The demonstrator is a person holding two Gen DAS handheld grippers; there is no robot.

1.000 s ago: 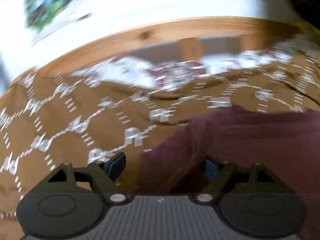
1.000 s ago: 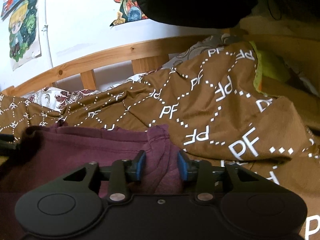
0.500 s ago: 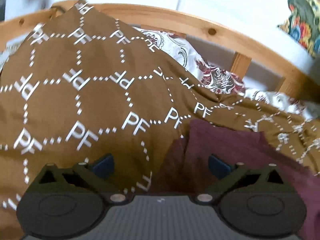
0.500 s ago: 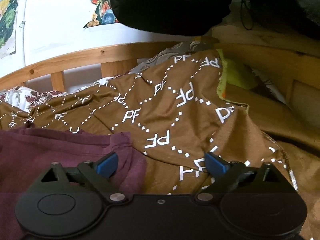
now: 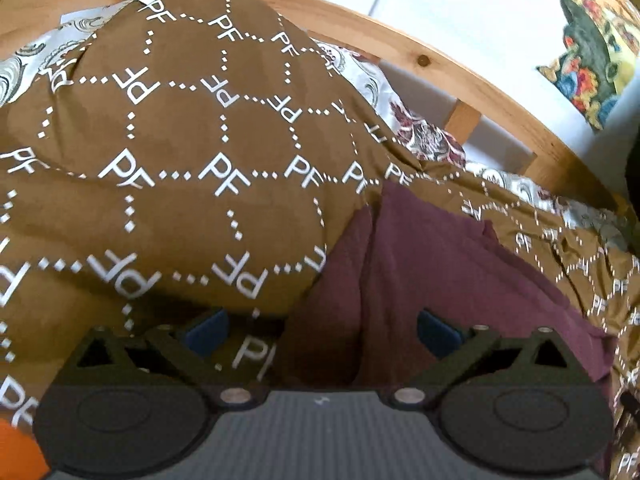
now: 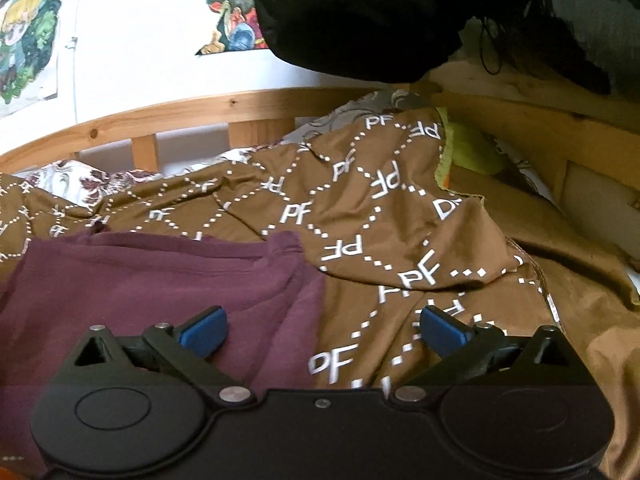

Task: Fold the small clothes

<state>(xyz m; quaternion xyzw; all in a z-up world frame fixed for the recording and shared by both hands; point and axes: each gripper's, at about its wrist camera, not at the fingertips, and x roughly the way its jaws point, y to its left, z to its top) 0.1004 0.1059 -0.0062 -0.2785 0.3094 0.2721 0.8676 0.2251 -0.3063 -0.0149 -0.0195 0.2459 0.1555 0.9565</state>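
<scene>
A maroon garment [image 5: 432, 276] lies folded on a brown blanket with white PF lettering [image 5: 168, 152]. In the left wrist view it lies at centre right, its left edge between my spread fingers. My left gripper [image 5: 320, 330] is open and holds nothing. In the right wrist view the garment [image 6: 160, 280] lies at the lower left, its right edge between my fingers. My right gripper [image 6: 320, 330] is open and empty, just above the cloth.
A wooden bed rail [image 6: 192, 116] runs along the back, with a white wall and posters [image 6: 24, 40] behind. A patterned pillow [image 5: 424, 136] shows under the blanket. A black cloth mass [image 6: 360, 16] hangs at upper right. A yellow-green cloth [image 6: 468, 148] lies at the right.
Both grippers have opened and let go of the maroon garment, which now lies on the blanket. The left gripper has swung left; the right has drawn back slightly.
</scene>
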